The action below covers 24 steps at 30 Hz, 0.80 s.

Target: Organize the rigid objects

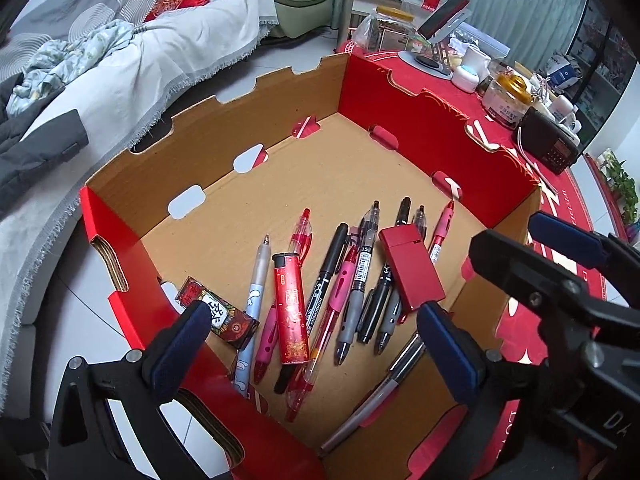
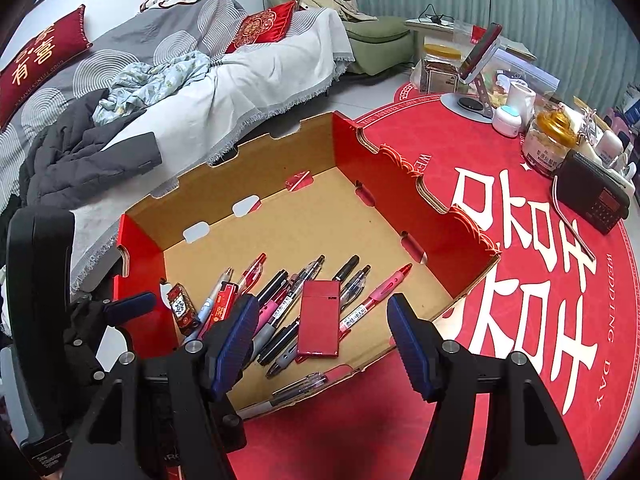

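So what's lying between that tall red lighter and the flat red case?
Several pens, black, pink and grey, side by side on the box floor between lighter and case; left wrist view.

A black radio and gold-lidded jar sit on the red tablecloth.

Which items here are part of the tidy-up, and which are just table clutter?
In the job:
cardboard tray
pile of pens
red flat case, lying on the pens
red lighter
small patterned box
left gripper and right gripper, both open and empty

Just lying about:
phone on stand
gold-lidded jar
black radio
sofa with clothes
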Motion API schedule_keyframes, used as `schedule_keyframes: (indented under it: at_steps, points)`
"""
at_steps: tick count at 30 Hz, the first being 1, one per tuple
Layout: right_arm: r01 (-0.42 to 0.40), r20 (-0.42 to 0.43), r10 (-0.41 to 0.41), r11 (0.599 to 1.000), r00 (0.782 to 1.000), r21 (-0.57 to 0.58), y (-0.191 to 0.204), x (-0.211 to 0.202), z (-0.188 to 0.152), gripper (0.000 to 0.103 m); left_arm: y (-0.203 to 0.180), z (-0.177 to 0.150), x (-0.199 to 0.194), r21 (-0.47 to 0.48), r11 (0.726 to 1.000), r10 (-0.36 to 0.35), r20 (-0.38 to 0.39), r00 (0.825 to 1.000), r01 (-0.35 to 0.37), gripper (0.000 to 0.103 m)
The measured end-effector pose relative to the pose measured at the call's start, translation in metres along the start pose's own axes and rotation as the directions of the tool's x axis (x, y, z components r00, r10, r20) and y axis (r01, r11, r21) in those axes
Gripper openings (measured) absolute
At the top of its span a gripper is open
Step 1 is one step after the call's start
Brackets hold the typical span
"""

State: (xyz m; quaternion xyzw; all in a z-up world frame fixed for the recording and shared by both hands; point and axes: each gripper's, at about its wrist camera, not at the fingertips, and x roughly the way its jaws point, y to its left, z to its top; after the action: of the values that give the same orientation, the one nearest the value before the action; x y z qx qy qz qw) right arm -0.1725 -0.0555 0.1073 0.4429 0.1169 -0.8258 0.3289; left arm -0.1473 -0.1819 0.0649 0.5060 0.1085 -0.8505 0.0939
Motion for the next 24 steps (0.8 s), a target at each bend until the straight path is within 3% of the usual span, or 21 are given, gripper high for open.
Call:
schedule_keyframes:
  at_steps: [11,24]
  points:
    - [0.001,0.0,-0.001,1.0,1.0,0.003,0.0009,0.0014,-0.0007,0.068,0.0025,-0.0001,-0.0051,-0.024,0.999,-0.029,0.005,1.0,0.029,0.102]
    - [0.001,0.001,-0.001,1.0,1.0,0.025,-0.0016,-0.0001,-0.0005,0.068,0.0008,-0.001,-0.0048,-0.01,1.0,-0.015,-0.001,1.0,0.015,0.102]
